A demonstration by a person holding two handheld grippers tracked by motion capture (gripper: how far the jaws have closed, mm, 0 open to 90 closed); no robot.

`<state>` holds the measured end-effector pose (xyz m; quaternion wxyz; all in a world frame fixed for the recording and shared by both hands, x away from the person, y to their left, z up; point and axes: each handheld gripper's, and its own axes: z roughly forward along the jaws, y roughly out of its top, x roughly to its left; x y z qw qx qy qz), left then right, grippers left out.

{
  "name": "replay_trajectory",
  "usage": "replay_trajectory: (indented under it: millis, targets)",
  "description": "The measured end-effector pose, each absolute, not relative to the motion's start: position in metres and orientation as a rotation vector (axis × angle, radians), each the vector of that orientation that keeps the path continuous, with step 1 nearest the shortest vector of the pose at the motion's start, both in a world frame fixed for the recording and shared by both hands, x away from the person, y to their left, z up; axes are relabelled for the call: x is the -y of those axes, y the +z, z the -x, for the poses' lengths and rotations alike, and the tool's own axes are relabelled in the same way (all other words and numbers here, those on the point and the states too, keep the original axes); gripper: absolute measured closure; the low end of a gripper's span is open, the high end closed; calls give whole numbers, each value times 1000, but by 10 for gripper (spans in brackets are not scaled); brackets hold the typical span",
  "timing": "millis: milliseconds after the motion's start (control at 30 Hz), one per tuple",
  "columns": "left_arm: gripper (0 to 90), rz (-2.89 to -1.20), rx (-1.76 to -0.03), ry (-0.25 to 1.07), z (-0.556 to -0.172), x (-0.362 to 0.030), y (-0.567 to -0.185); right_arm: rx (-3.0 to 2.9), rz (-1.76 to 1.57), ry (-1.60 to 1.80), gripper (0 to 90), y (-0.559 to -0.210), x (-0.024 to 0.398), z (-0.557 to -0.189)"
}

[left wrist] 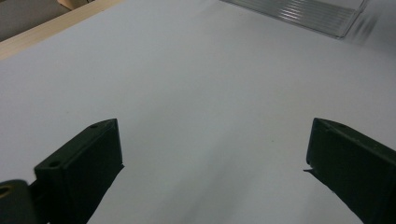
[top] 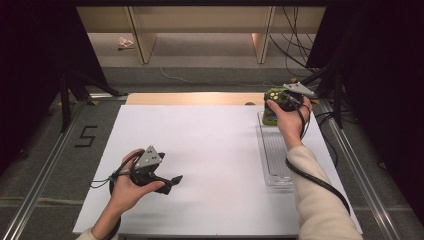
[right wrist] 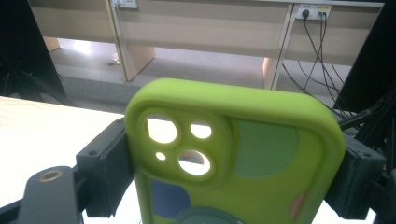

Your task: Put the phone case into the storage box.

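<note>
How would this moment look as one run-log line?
right gripper: shut on phone case, above tray | left gripper: open, empty, over table

- Two hand-held grippers: left hand-held gripper (top: 172, 181), right hand-held gripper (top: 276, 100)
- One green phone case (right wrist: 233, 154)
- One clear tray (top: 274, 150)
- One bench (top: 210, 150)

surface: wooden table (top: 200, 98) | on it: white sheet (top: 210, 150) | on sheet: clear ribbed tray (top: 274, 150)

I see the tray (top: 276, 170) on the table's (top: 210, 150) right side, the phone case (top: 270, 107) above its far end.
</note>
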<state>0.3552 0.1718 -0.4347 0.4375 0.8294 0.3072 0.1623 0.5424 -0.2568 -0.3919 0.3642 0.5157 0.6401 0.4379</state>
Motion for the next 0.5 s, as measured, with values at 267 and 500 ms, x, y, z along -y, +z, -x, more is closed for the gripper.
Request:
replay_trajectory:
  millis: [267,500]
  targets:
    - [34,-2063,-764,405,-355,-172,-434,-1654,-1329,1117,176,-394,256,-546]
    - [34,-2062,-764,405,-355,-172,-434,-1663,-1334,1110,176,-396,256,-549]
